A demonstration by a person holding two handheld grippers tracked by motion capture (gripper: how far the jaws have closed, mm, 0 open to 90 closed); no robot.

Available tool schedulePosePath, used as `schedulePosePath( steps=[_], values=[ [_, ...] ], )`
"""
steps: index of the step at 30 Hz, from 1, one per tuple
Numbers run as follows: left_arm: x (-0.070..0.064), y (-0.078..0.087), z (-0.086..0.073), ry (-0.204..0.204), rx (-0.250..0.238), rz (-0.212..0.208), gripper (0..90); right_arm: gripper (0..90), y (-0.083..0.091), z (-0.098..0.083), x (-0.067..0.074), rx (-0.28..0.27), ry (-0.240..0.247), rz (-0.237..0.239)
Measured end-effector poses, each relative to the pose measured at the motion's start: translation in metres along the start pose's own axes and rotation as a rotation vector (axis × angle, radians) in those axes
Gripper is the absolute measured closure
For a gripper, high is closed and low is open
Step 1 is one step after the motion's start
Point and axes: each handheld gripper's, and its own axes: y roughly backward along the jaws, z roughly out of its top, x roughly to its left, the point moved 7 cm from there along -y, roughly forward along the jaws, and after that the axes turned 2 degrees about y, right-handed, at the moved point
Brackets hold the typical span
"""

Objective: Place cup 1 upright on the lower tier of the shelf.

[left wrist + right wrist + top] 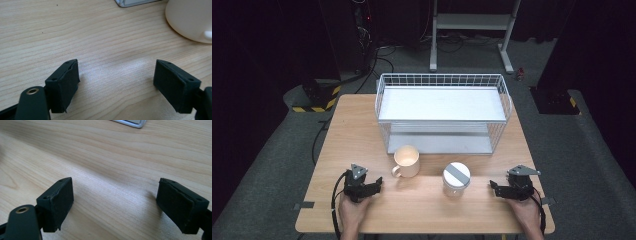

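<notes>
The left gripper [377,183] rests on the table [337,150], jaws wide apart and empty, aimed right toward one cream mug [407,161] standing upright just beyond, its handle turned near-left. One upright lidded jar [456,178] stands right of it. The right gripper [493,186] points left at the jar, jaws wide and empty.

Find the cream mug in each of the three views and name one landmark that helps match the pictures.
High view: the cream mug stands at table centre, in front of the wire rack, handle toward the left gripper.
Left gripper view: the mug fills the top right corner.
Right gripper view: no mug here.
Shared landmark: the rack's base corner.
</notes>
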Motion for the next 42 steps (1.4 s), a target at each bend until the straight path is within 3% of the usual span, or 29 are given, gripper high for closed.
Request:
schedulePosePath(
  steps=[13,22,42],
  values=[
    [-0.001,-0.001,0.000,-0.011,0.008,-0.004,15.8,16.1,0.010,-0.001,0.007,-0.035,-0.001,0.016],
    [-0.001,-0.001,0.000,-0.009,0.008,-0.003,15.2,18.8,0.019,-0.002,0.013,-0.053,-0.035,0.031],
    [-0.001,-0.001,0.000,-0.009,0.008,-0.004,15.1,18.0,0.031,-0.003,0.037,-0.100,0.024,0.059]
  ],
)
